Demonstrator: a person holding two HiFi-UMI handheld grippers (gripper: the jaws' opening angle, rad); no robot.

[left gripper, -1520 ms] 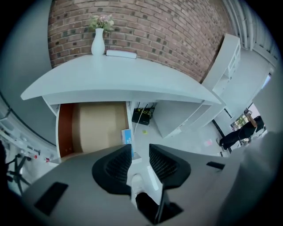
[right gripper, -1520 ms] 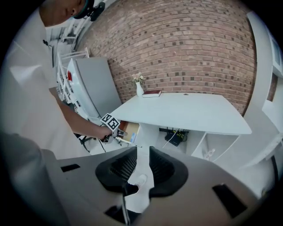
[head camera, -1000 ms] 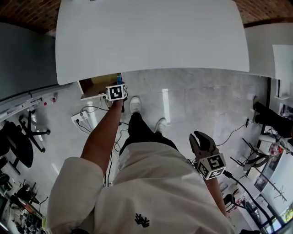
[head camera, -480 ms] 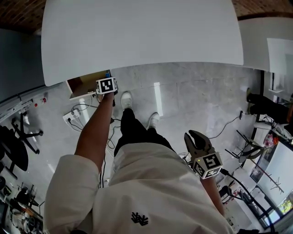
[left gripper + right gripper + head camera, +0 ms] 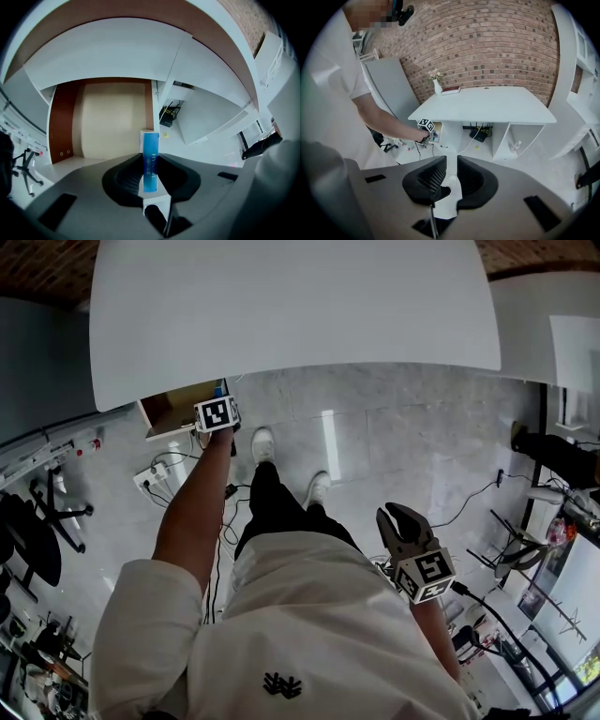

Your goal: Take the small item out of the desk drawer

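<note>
The desk drawer [image 5: 112,122] stands pulled out under the left end of the white desk [image 5: 291,306], its pale bottom bare. A small blue box [image 5: 150,161] stands upright at the drawer's front right corner. My left gripper [image 5: 150,164] has its jaws on either side of the box, closing, with the pads against its sides. In the head view the left gripper [image 5: 221,401] is stretched out to the drawer [image 5: 173,409]. My right gripper [image 5: 401,519] hangs by the person's right hip, away from the desk; its jaws are closing slightly and hold nothing.
A power strip [image 5: 155,479] with cables lies on the floor under the drawer. An office chair [image 5: 37,531] stands at the left. On the desk are a vase [image 5: 436,86] and a book. A router [image 5: 478,133] and an open cubby [image 5: 516,140] sit beneath the desk.
The left arm stays stretched to the drawer with the blue box at its jaws. The right gripper stays by the hip. The head view has shifted slightly.
</note>
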